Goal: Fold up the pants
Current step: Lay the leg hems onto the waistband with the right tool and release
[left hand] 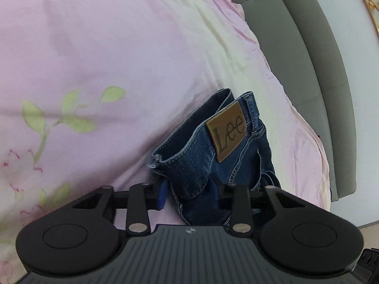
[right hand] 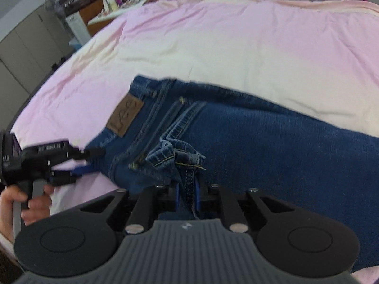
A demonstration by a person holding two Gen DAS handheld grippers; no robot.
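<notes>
The blue jeans (right hand: 272, 142) lie across the pink bed cover, with a brown Lee patch (right hand: 125, 115) at the waistband. My right gripper (right hand: 187, 194) is shut on a bunched denim seam near the crotch. My left gripper (left hand: 189, 194) grips the waistband of the jeans (left hand: 208, 151) just below the Lee patch (left hand: 227, 133), with denim between its blue pads. The left gripper also shows in the right wrist view (right hand: 87, 161), held by a hand at the waistband's left end.
A pink bed cover (left hand: 106, 47) with a green leaf print spreads under the jeans. A grey padded headboard (left hand: 308, 35) runs along the right. Cabinets and a cluttered desk (right hand: 106, 7) stand beyond the bed (right hand: 225, 42) at the far left.
</notes>
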